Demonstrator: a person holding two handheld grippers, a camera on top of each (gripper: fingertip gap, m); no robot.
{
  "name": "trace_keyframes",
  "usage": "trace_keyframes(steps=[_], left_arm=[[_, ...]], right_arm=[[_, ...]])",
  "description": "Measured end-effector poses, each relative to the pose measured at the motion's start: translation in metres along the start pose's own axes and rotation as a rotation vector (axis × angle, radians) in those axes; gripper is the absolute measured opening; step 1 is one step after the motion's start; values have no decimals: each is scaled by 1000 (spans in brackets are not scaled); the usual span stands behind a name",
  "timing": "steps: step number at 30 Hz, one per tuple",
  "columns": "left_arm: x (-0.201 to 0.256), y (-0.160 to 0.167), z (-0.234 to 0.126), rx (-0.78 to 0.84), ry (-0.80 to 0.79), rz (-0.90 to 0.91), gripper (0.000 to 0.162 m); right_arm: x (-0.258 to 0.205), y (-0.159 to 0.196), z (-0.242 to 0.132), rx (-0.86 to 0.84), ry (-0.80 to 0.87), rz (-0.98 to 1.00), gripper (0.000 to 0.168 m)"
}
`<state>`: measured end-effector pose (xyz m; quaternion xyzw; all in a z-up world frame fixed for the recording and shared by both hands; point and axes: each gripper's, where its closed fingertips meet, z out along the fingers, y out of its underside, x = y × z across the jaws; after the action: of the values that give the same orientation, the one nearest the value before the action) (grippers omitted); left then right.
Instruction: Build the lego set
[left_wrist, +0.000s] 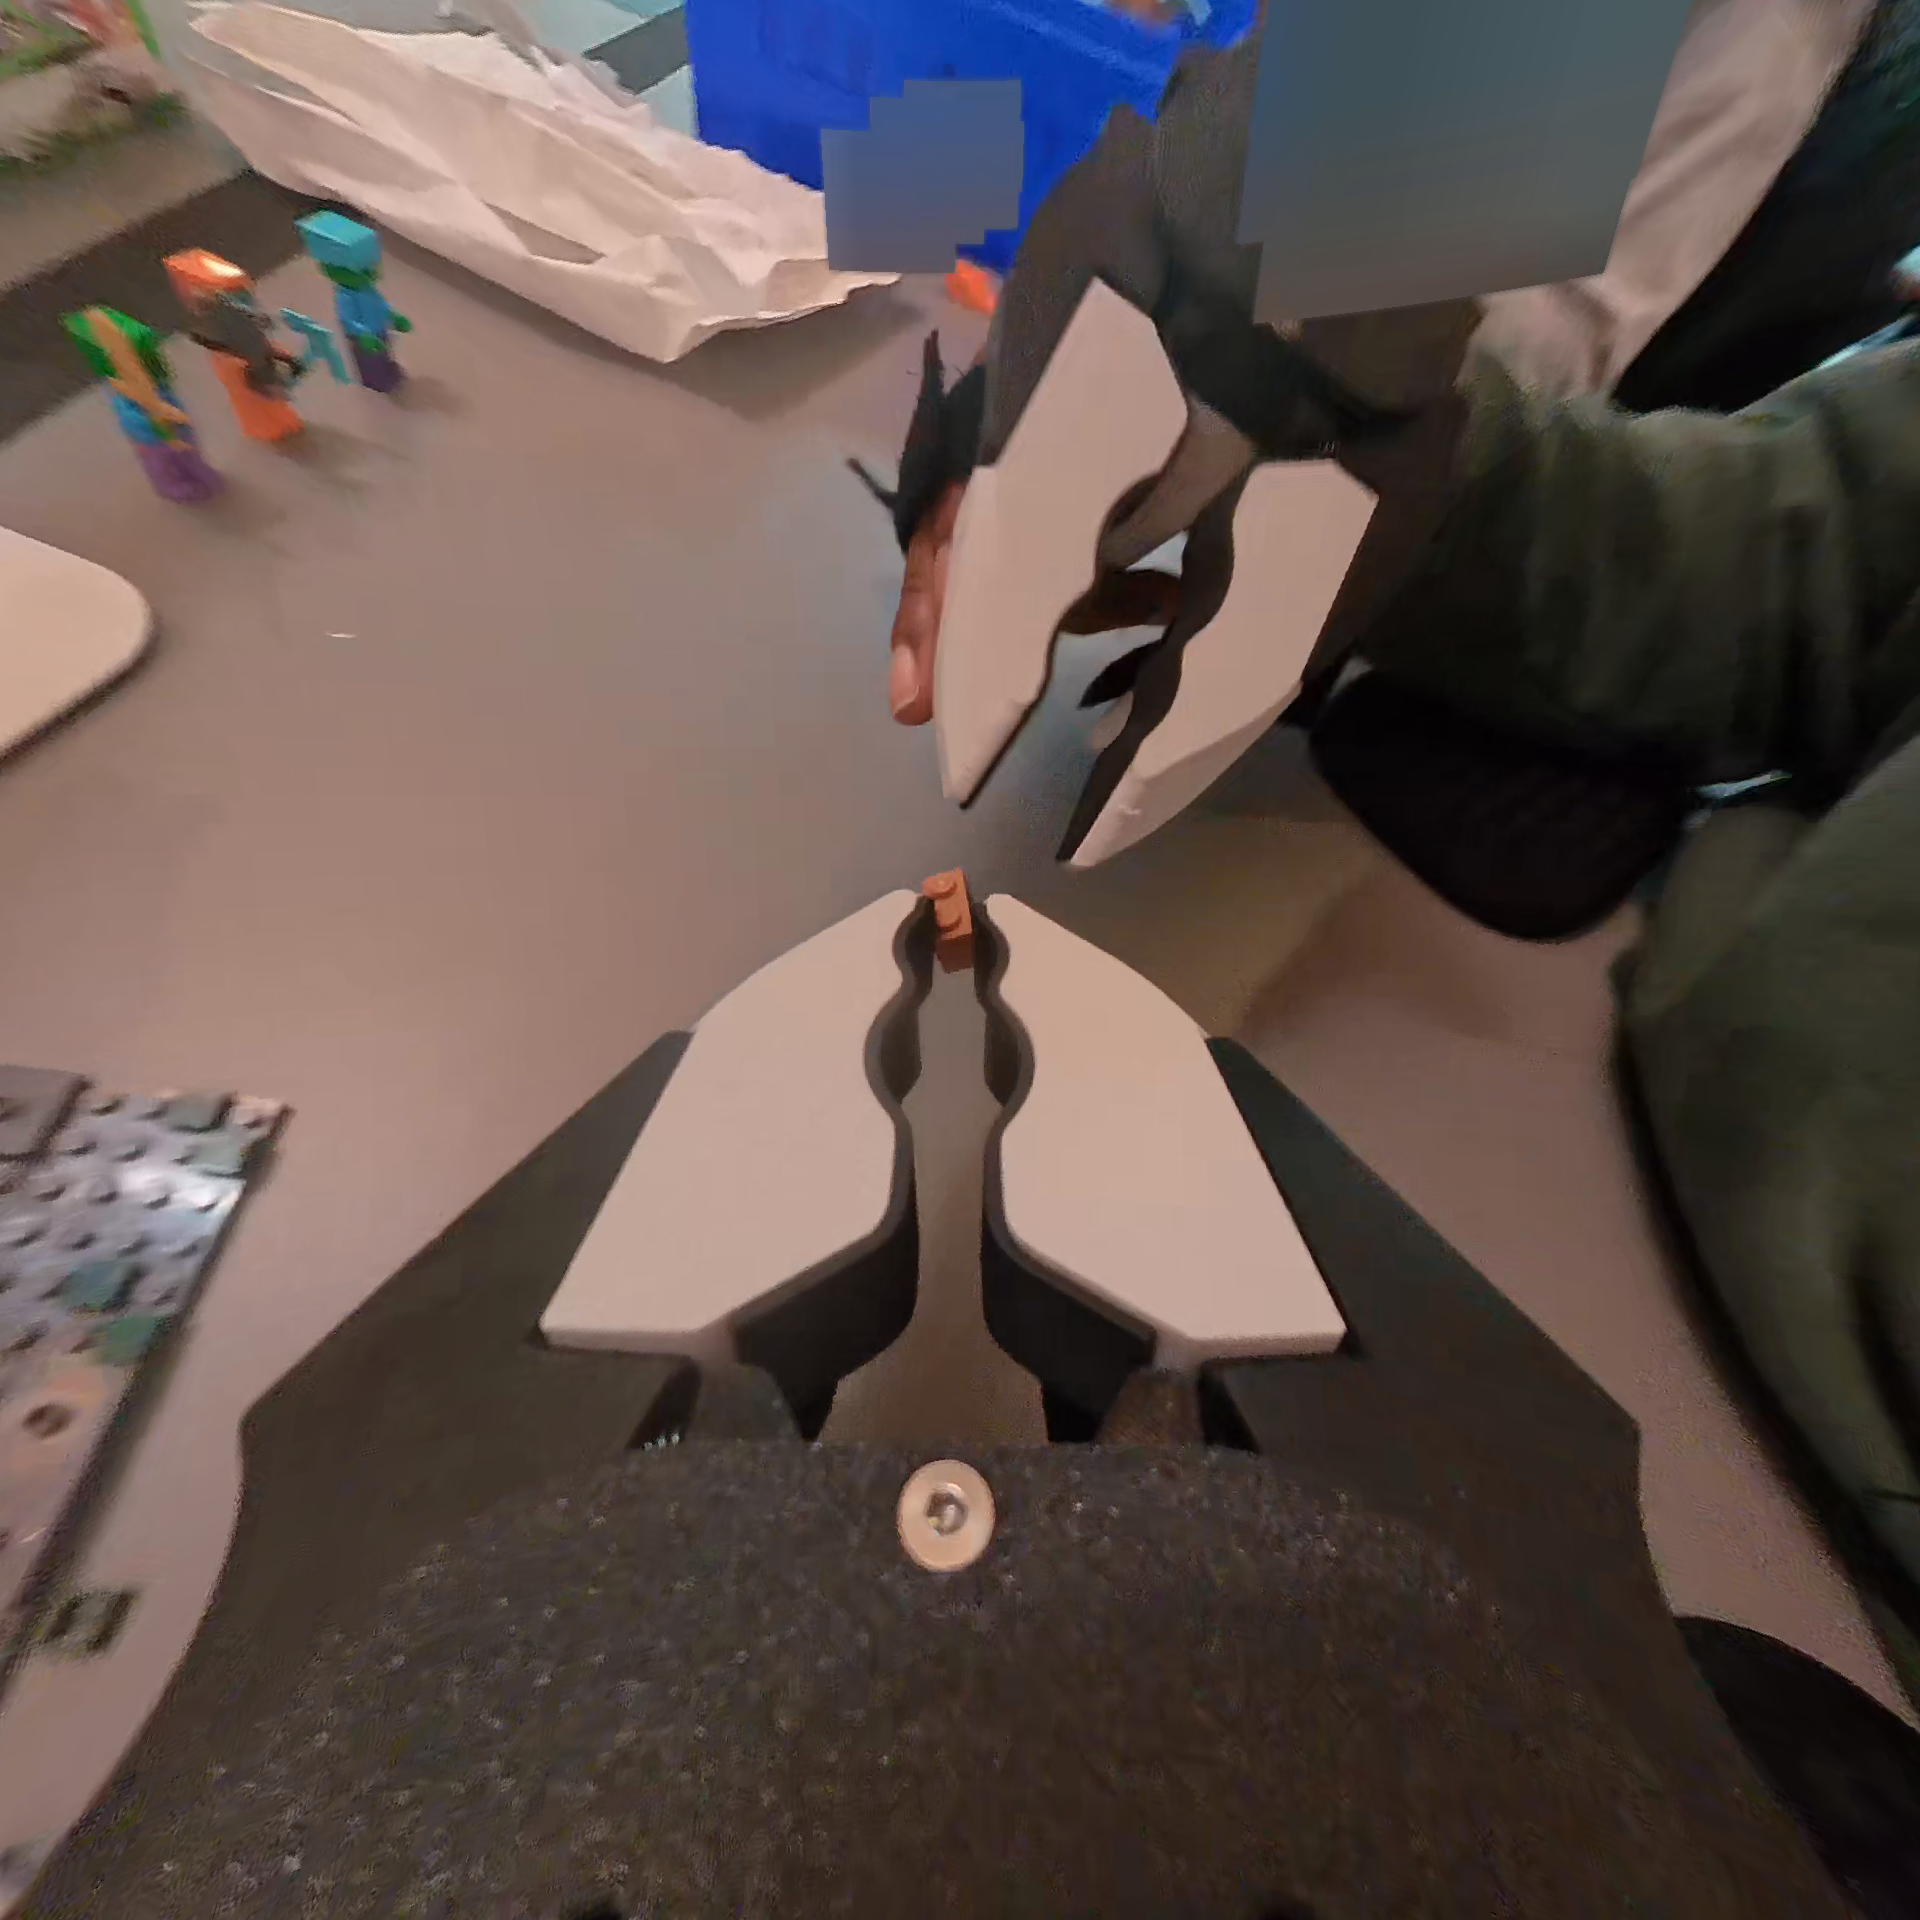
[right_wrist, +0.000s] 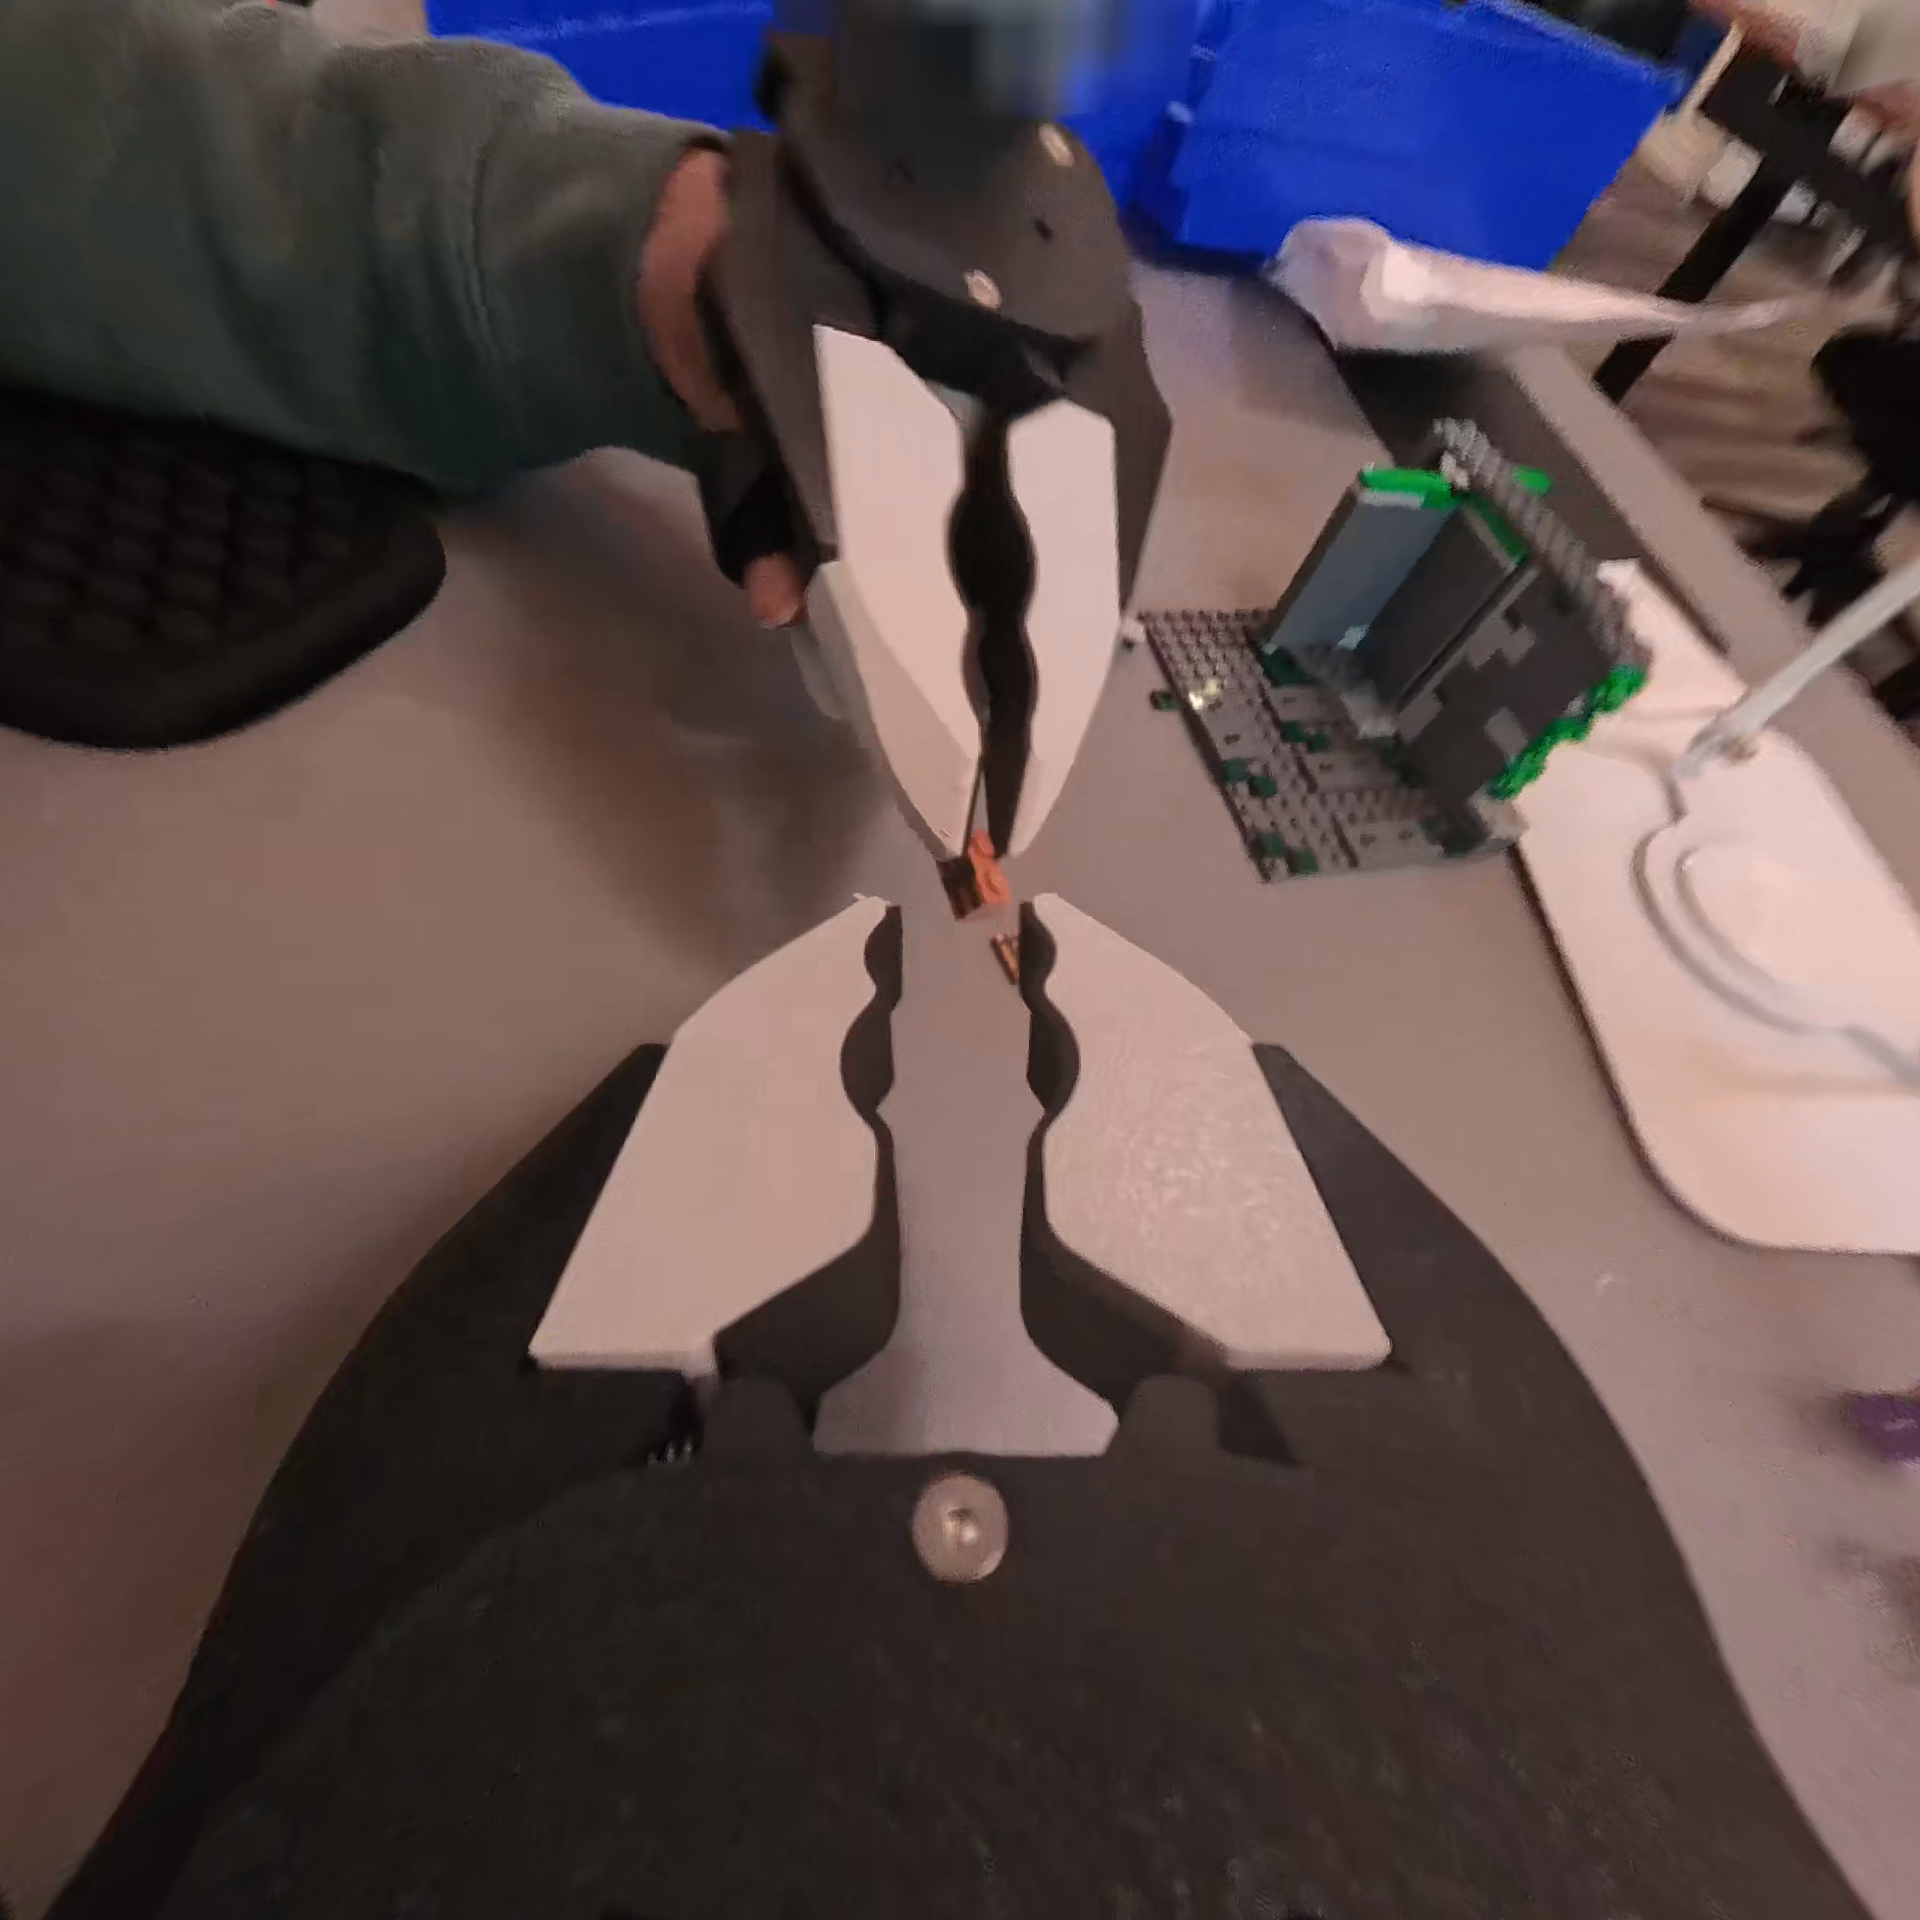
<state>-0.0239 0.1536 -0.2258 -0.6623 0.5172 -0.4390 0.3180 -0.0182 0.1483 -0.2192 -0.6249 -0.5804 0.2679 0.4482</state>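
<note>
Left gripper (left_wrist: 951, 902): nipped tight on small brown brick (left_wrist: 950, 920).
Brick axis: pointed forward, toward right gripper (right_wrist: 956, 912).
Right gripper: fingers parted, empty.
Blurred: grey build (right_wrist: 1434, 675).

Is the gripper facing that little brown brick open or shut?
Open: the right gripper has table showing between its fingertips, opposite the brown brick.

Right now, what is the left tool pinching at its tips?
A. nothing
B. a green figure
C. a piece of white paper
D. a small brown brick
D: a small brown brick sits squeezed between the tips of the left tool, above the grey table.
</note>
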Motion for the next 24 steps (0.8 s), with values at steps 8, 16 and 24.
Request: trace_keyframes(steps=[8, 16, 24], left_arm=[[-9, -13, -5, -23, -318, 118, 7], [-6, -21, -7, 43, -406, 22, 7], [1, -26, -13, 101, -351, -60, 6]], right_arm=[[9, 3, 12, -55, 126, 267, 25], [15, -7, 15, -69, 426, 228, 26], [15, -14, 12, -4, 445, 156, 13]])
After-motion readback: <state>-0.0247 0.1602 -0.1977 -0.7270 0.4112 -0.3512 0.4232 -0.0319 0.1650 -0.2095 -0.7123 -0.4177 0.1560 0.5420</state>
